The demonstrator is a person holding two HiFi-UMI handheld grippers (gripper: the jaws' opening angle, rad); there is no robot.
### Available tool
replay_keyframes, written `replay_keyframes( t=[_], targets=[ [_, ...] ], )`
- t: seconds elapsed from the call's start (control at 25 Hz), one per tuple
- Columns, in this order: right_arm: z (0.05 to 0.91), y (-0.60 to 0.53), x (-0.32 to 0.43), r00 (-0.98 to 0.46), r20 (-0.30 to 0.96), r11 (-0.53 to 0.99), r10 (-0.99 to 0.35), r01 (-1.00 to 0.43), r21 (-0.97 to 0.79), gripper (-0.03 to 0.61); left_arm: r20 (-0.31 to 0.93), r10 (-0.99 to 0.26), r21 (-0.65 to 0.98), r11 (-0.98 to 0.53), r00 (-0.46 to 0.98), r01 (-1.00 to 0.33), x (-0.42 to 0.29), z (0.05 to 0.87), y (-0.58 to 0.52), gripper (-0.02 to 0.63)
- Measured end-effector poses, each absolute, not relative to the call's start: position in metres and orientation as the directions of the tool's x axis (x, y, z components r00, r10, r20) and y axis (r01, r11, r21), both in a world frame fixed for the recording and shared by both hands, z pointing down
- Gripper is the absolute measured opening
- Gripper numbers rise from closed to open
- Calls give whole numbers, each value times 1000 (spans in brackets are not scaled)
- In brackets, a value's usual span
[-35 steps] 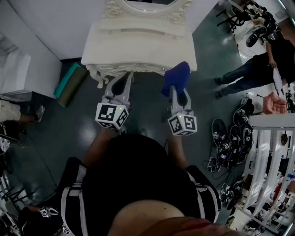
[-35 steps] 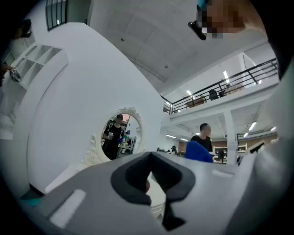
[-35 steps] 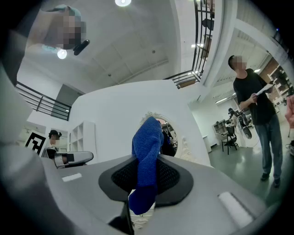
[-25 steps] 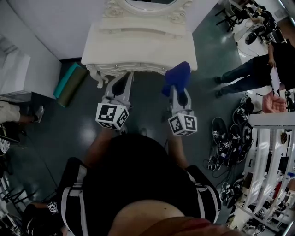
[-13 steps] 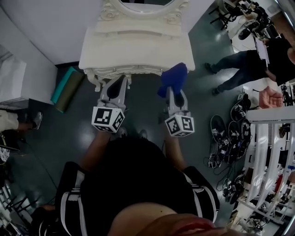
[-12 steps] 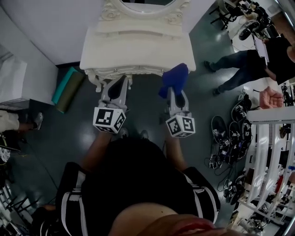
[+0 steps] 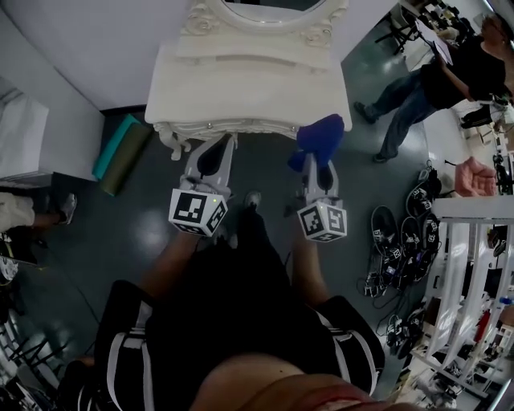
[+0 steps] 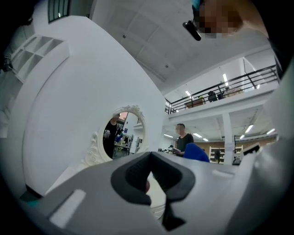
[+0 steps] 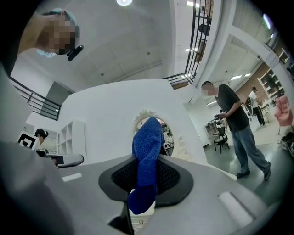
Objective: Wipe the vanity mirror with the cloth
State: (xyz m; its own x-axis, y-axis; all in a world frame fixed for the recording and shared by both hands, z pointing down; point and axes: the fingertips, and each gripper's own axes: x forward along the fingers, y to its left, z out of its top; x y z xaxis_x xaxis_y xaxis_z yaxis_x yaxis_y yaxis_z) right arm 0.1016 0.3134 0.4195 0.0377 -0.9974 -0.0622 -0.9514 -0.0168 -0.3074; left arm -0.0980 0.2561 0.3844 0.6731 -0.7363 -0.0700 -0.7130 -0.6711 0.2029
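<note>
The oval vanity mirror in its carved cream frame stands at the back of the cream vanity table. My right gripper is shut on a blue cloth, which sticks up beside the table's front right corner. In the right gripper view the cloth rises from the right gripper and covers part of the mirror. My left gripper is shut with nothing in it, its tip at the table's front edge. From the left gripper the mirror shows ahead to the left and the cloth to the right.
A green rolled mat lies on the floor left of the vanity, by a white cabinet. A person stands at the right. Cables and gear and a white rack crowd the floor at the right.
Both grippers have shifted a little right and closer to the vanity, with the cloth still held. My foot now shows between them. The bystander at right has moved farther back.
</note>
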Motion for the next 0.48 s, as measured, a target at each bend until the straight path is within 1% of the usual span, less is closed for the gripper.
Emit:
replay_keyframes(
  t=[0.24, 0.48],
  targets=[
    [429, 269, 124, 27, -65, -5, -998, -948, -319, 77, -87, -755, 207, -652, 650, -730, -76, 386, 214, 9],
    [439, 221, 155, 0, -55, 18, -998, -944, -330, 77, -77, -779, 211, -622, 622, -754, -45, 392, 164, 9]
  ],
)
